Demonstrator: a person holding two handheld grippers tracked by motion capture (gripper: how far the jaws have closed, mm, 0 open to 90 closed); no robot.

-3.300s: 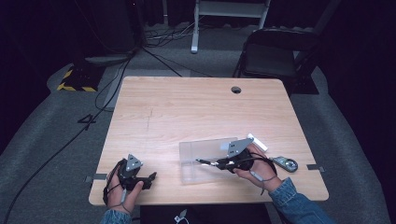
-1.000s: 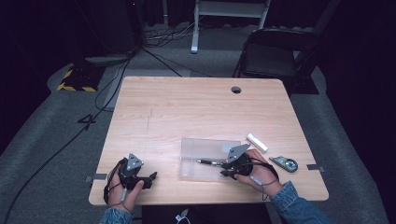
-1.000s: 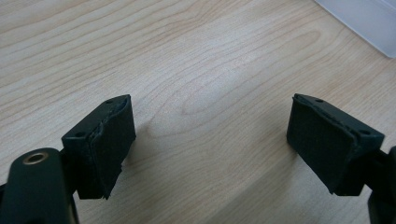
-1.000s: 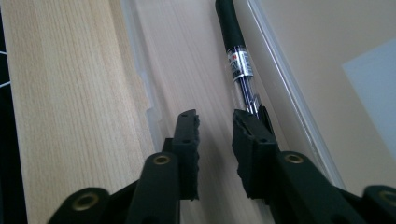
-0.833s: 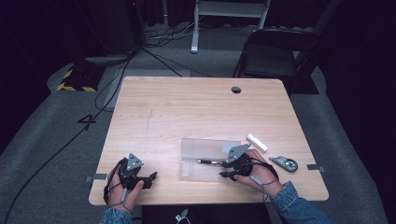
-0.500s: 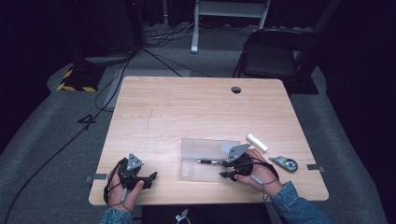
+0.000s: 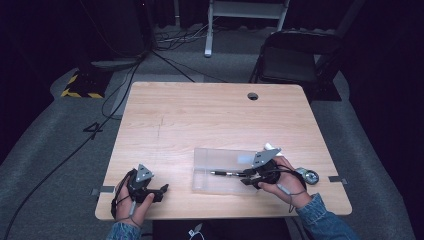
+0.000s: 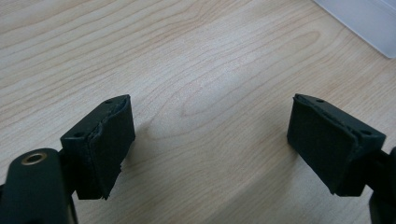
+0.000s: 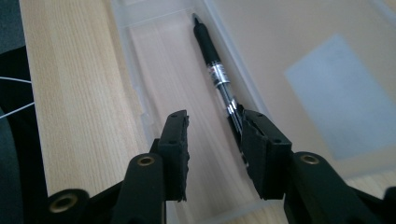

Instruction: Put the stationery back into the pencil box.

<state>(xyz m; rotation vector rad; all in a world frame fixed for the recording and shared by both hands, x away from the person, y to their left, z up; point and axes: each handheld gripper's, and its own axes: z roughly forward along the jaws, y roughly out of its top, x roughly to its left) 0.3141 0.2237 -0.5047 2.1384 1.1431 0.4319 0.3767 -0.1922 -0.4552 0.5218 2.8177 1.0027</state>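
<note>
Pen (image 9: 212,63): lies in the clear tray (image 7: 222,156), along its inner wall
Right gripper (image 9: 212,135): jaws just closing, apart, pen beside one pad
Left gripper (image 8: 210,135): wide, empty, over bare table (image 7: 200,115)
Nearby: white tube (image 7: 272,148), small round thing (image 7: 311,176)

1 overhead view, 2 close gripper views
</note>
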